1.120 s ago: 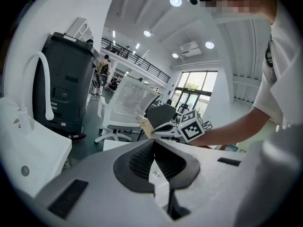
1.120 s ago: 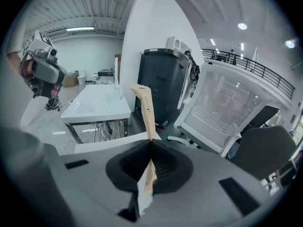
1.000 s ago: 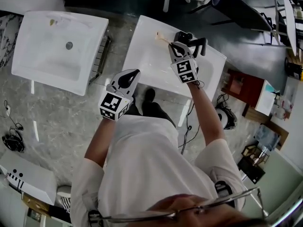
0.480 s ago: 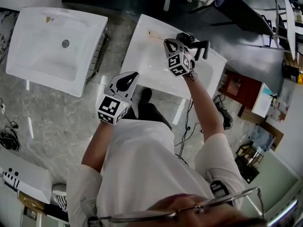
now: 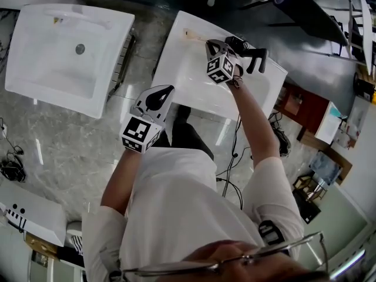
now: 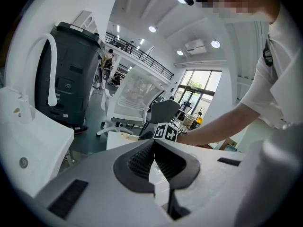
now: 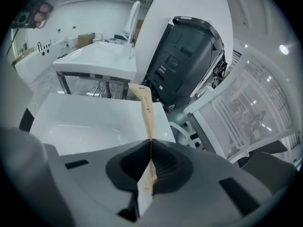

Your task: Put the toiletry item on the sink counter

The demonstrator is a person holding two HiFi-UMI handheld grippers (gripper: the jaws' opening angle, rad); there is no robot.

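**A:** Where do we have the toiletry item [image 7: 147, 109]?

**B:** It's in our right gripper [image 7: 151, 144]. The jaws are pinched tight on its lower part. The free end sticks out above the far side of the sink counter [image 7: 80, 122] and, as far as we can tell, isn't touching it.

**A:** How do we expect it to handle?

**B:** It's a slim, flat, tan stick with a bit of small print on it, so we judge it very light and fairly stiff, maybe wood or card. With so little weight it should hardly pull on the jaws. But something that thin could swivel in the grip, or bend or snap if we press its tip against the surface.

**A:** Is our hold in the right spot?

**B:** We think so. We've got the flat faces near one end, and the long part points away from us, so it should lay down flat on the sink counter. For a steadier carry we'd hold it nearer the middle.

**A:** What about our left gripper [image 6: 154, 143]?

**B:** Its jaws are closed with nothing between them, and it hangs off the near edge of the sink counter, on our side.
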